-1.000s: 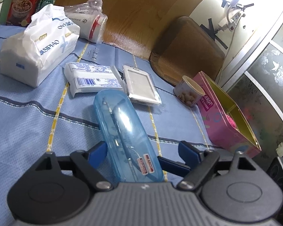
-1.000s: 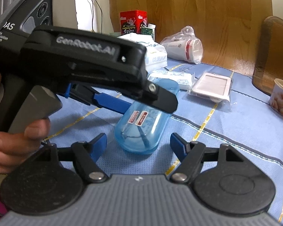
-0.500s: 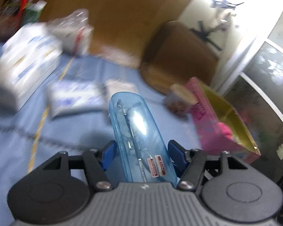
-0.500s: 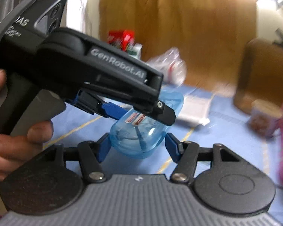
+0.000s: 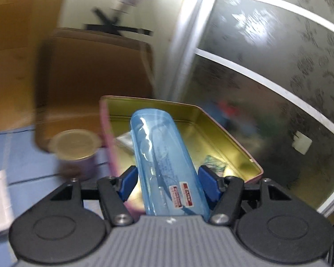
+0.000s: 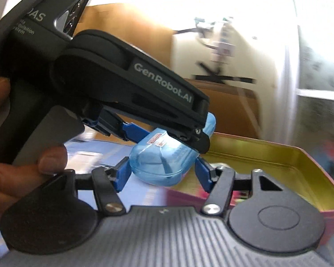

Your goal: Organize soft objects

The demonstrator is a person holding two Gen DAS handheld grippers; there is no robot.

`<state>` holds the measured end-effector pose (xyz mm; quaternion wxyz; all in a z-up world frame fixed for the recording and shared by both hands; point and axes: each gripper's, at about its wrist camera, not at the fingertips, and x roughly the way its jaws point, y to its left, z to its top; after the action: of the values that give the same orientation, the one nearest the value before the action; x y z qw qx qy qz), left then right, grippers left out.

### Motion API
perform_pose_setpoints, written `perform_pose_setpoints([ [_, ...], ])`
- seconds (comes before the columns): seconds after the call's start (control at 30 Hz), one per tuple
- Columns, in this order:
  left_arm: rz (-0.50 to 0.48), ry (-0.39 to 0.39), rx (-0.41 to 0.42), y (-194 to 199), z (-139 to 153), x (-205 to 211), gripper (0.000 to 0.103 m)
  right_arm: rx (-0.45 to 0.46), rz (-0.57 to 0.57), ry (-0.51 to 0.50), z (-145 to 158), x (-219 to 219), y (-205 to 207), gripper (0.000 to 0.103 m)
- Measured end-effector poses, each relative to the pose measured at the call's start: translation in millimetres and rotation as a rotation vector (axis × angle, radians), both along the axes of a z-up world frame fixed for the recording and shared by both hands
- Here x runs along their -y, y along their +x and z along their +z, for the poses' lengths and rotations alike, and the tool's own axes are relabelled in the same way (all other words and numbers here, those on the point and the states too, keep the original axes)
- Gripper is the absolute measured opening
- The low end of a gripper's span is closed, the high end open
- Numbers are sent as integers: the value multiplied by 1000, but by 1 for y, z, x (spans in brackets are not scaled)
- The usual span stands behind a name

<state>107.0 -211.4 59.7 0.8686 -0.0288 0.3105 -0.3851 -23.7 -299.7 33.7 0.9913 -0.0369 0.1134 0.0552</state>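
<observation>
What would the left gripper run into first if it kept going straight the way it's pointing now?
Probably the open tin. The left gripper, shut on the blue case, points down into it, so the case's far end would likely reach the tin's gold floor or far wall first. Blur makes depth uncertain.

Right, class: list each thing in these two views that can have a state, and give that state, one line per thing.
Blue case: closed, lifted, held over the tin.
Left gripper: jaws shut on the blue case.
Right gripper: jaws shut on the same case's end.
Pink tin: open, no lid on, a few items inside.
Small cup: upright on the blue cloth, beside the tin.
</observation>
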Motion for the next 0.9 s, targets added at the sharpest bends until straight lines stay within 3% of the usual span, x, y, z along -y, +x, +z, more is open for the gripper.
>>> perform_pose_setpoints([
  [0.2,-80,30,-5,16,-10,71,60,-62,-147,-1,-11,56,30,65],
  [0.37,-39,35,10,17,-12,76,60,-136,-281,66,-28,96,57,66],
  [0.53,-9,27,50,4,-11,41,63,-73,-301,165,-24,100,42,66],
  [0.67,32,24,71,-13,-15,-9,65,6,-300,210,-20,82,28,66],
  [0.77,92,28,72,-26,-23,-58,66,33,-254,233,-15,63,14,68],
  [0.9,242,63,52,-39,-42,-133,66,32,-141,247,-5,27,19,69],
])
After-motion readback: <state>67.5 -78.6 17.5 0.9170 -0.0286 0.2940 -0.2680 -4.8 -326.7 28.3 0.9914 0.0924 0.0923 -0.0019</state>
